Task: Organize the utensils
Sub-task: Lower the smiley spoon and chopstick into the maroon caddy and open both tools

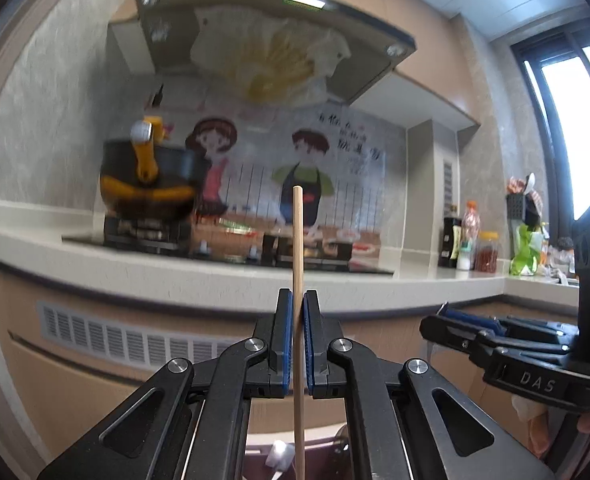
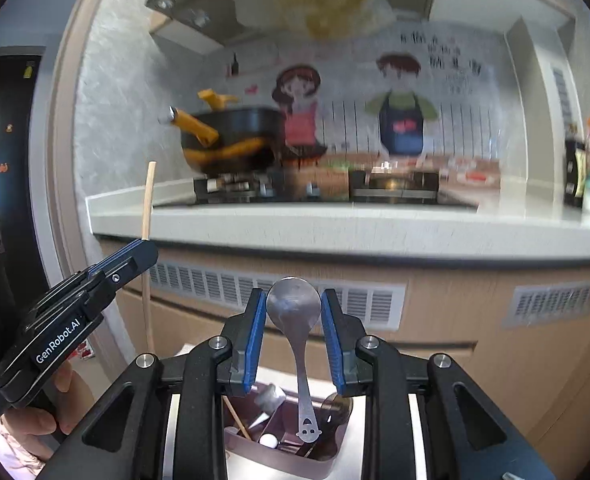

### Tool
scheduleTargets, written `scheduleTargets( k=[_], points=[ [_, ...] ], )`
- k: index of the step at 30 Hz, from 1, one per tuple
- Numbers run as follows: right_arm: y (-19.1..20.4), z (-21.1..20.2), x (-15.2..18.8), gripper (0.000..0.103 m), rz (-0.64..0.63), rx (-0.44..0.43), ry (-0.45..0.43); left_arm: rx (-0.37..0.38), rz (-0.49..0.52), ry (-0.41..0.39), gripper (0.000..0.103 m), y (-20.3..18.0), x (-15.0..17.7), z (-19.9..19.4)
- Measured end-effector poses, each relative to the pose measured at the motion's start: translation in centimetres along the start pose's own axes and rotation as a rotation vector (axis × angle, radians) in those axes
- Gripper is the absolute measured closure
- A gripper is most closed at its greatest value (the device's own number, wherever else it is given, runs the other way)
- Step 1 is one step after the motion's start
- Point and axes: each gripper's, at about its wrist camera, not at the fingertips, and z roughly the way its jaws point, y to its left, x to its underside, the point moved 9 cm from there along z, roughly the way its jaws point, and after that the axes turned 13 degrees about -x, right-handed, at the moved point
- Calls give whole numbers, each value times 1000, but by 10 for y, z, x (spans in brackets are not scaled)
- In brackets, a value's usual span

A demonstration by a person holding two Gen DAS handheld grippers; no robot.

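Observation:
A light wooden chopstick (image 1: 297, 240) stands upright, and my left gripper (image 1: 298, 300) is shut on its middle. The right wrist view shows the same chopstick (image 2: 148, 200) and left gripper (image 2: 143, 248) at the left, held by a hand. My right gripper (image 2: 293, 300) is shut on the bowl of a metal spoon (image 2: 294, 308), whose handle hangs down. Below it is a mauve organizer box (image 2: 279, 462) with compartments holding another chopstick and small white utensils. In the left wrist view the right gripper (image 1: 447, 316) is at the right edge.
Ahead runs a pale kitchen counter (image 2: 335, 228) with a gas hob (image 2: 315, 188). A black wok with yellow handles (image 2: 231, 136) sits on the left burner. Bottles and jars (image 1: 471, 240) and a utensil holder (image 1: 523, 204) stand at the right by the window.

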Motion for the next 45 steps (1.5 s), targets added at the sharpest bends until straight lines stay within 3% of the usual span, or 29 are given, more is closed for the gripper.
scheduleTargets(
  k=[13,19,26,36,45],
  points=[
    [-42,80,77,78,98,-14,145,0,-31,177,98,14,93,84],
    [-48,96,106,77,121,-13,207,-1,-12,229,98,12,128,97],
    [-50,103,144,77,136,-3,281,-16,-8,346,98,15,178,105],
    [-43,98,151,77,131,-10,297,-27,16,424,98,13,200,103],
    [-42,91,146,77,134,-17,283,-10,-51,439,96,25,196,86]
  ],
)
